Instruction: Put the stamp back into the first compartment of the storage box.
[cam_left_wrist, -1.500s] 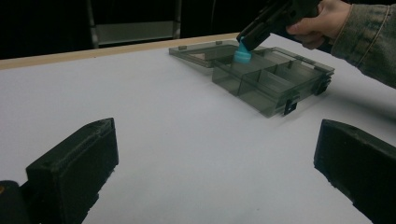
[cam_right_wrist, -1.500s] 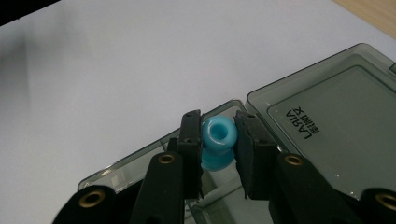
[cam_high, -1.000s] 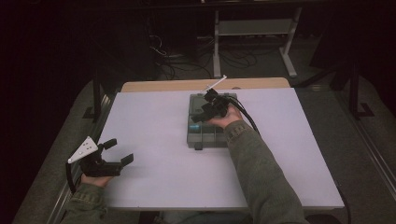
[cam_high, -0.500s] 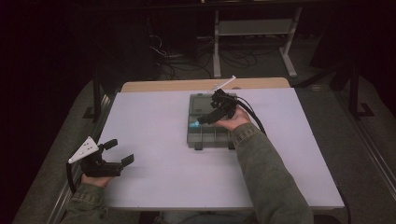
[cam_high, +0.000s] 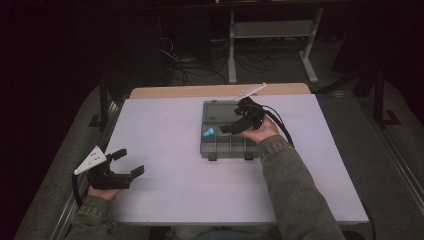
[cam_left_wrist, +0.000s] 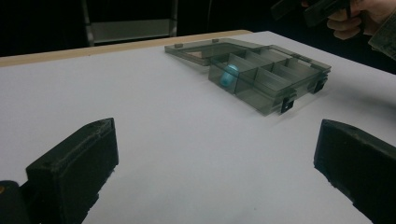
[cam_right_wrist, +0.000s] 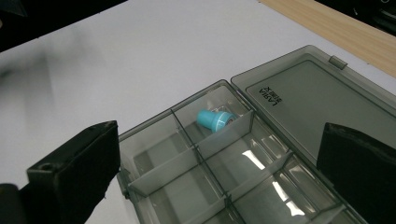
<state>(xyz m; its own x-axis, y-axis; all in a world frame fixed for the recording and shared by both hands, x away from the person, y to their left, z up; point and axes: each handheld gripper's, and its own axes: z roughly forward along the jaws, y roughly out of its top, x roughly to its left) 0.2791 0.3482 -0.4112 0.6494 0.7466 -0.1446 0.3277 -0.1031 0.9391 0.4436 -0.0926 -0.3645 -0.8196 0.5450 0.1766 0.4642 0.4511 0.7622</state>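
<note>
A grey, see-through compartment box (cam_high: 227, 137) sits on the white table (cam_high: 165, 125), a little right of the middle and toward the far side, its lid (cam_high: 220, 110) folded open and lying flat on the table beyond it; a small teal cap-like piece (cam_high: 208, 133) lies on its side in the corner compartment at the far left of the box, next to the hinge, touching nothing but the box; in the right gripper view the same teal piece (cam_right_wrist: 215, 120) rests against the divider of that compartment, and the other compartments in view look bare; the right gripper (cam_high: 239, 122) hangs over the box just right of the teal piece, its jaws having just been opening, and they now stand wide apart with nothing between them; the person's right hand (cam_high: 257, 131) grips it from behind, the green sleeve (cam_high: 295, 195) reaching in from the near edge; the left gripper (cam_high: 126, 163) is well apart from all this, low over the near left corner of the table, its jaws wide and empty too, pointing across the bare table toward the box (cam_left_wrist: 266, 77).
</note>
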